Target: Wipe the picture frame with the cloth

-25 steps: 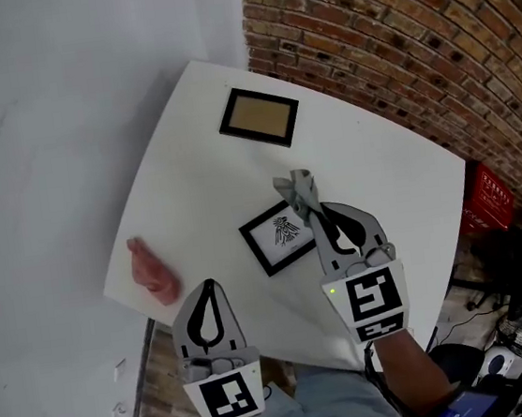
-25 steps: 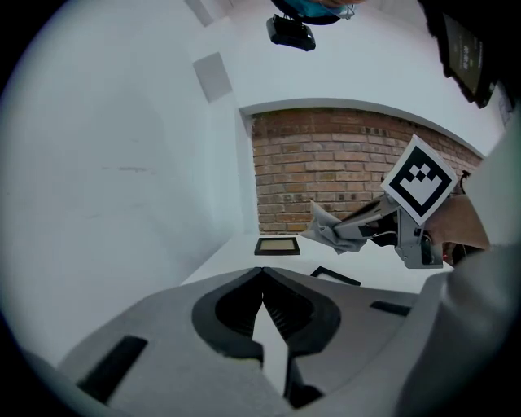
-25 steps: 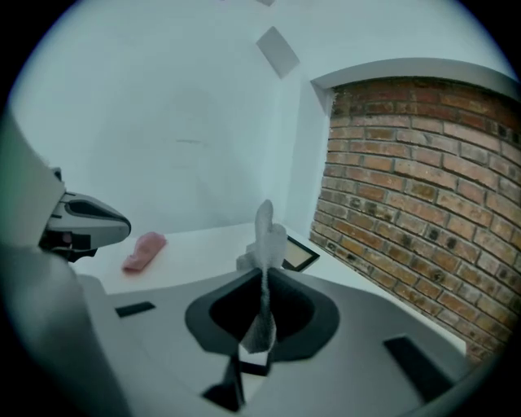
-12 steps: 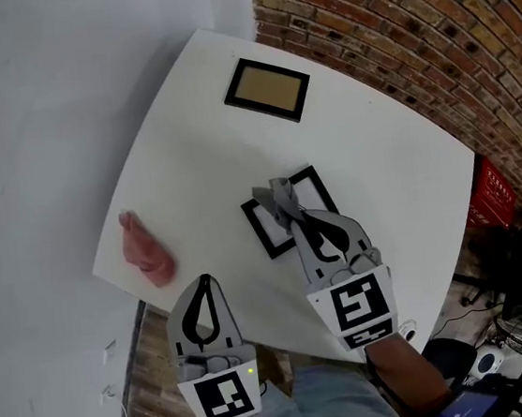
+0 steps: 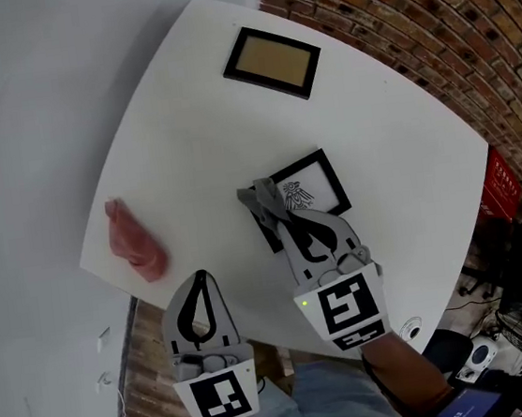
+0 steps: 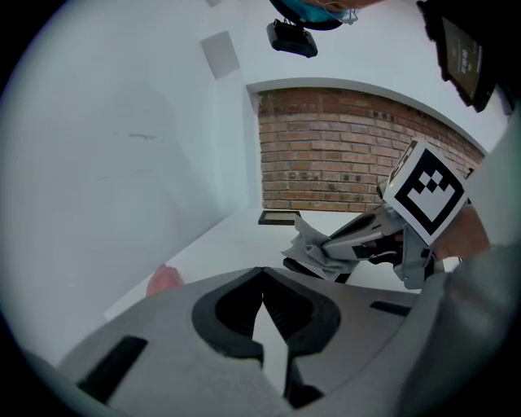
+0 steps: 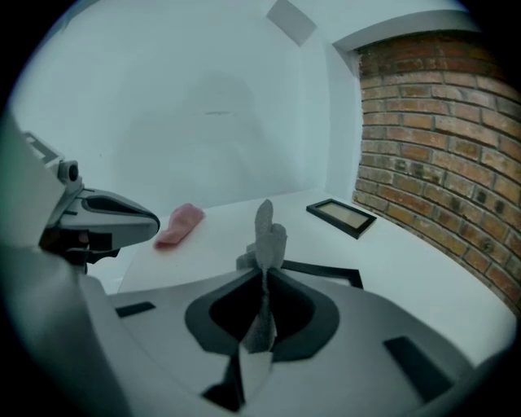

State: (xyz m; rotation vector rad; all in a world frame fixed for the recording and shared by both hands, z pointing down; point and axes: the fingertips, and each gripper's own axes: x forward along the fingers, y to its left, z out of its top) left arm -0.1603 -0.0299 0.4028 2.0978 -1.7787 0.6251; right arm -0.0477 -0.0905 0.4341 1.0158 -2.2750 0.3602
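A black picture frame [image 5: 308,188] holding a small ink drawing lies flat in the middle of the white table [image 5: 177,138]. My right gripper [image 5: 277,222] is shut on a grey cloth [image 5: 260,199], and the cloth's free end rests on the frame's left corner. The right gripper view has the cloth [image 7: 267,232] standing up between the jaws, with the frame's black edge [image 7: 326,270] just behind it. My left gripper [image 5: 202,280] hovers at the table's near edge, shut and holding nothing, well left of the frame.
A second black frame [image 5: 271,62] with a tan panel lies at the table's far side. A pink cloth [image 5: 134,239] sits bunched at the table's left edge. A brick wall [image 5: 428,31] runs along the right, a white wall along the left.
My right gripper has dragged the grey cloth across the picture frame, from its upper right corner to its left corner. The left gripper has stayed in place.
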